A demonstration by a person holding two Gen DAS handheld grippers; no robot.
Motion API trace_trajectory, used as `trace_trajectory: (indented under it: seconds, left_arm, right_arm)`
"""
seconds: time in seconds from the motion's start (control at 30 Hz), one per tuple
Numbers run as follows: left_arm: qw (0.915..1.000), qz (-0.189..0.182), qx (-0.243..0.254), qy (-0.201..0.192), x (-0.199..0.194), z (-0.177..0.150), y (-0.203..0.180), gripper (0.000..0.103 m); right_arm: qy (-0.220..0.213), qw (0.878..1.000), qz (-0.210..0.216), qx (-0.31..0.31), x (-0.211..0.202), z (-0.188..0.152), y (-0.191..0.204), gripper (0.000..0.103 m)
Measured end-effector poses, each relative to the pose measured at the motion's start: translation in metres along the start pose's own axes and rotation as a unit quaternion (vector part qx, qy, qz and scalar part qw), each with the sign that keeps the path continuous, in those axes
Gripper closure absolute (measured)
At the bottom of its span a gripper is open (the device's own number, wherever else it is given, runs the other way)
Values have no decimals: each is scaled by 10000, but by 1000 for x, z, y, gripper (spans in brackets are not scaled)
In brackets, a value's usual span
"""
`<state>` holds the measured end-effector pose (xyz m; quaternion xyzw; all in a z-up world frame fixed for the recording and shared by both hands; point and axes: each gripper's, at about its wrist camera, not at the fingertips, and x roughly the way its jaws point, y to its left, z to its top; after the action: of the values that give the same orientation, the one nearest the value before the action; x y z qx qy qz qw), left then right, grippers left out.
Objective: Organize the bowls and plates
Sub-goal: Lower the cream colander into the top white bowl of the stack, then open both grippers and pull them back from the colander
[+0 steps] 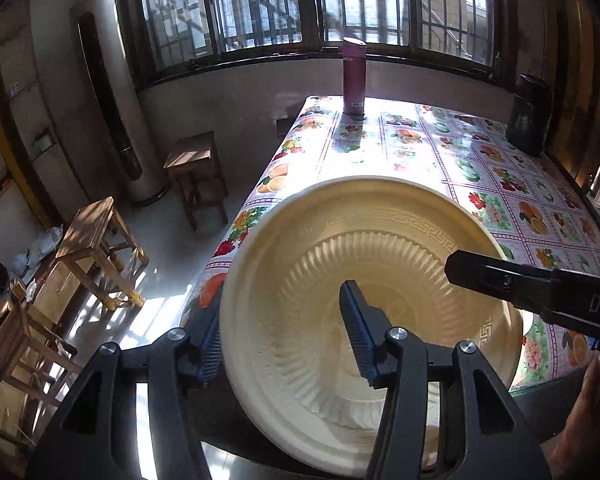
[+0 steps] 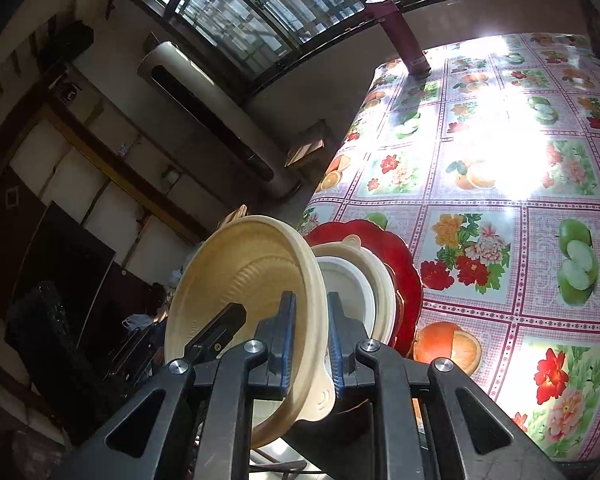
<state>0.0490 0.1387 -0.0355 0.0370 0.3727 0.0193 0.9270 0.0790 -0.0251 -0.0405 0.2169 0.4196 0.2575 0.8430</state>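
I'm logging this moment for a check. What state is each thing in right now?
Cream bowl: lifted, tilted, gripped at two sides of its rim.
Left gripper: closed over the bowl's rim.
Right gripper: shut on the bowl's rim.
Red plate: on the table, under stacked dishes.
White dish: nested in a cream dish on the red plate.
Maroon flask: upright, lid closed.
Dark jar: upright by the table edge.
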Motion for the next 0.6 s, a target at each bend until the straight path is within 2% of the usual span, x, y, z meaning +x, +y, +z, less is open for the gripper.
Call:
trace_trajectory:
  seconds: [0.3,0.5,0.6]
  left_arm:
    - [9992,-10,-82,397,29,-11,3,51]
    - [9989,-42,-28,463,37,-9,-5,51]
    - [9991,72,-89,414,42,-9,-3,49]
  right_arm:
    - [307,9995,-106,-24,35,-7,-12,86]
    - [157,9992,-329,-145,32,-6,-15,86]
    - [-13,9983,-486,-318,28,-6,-14,85]
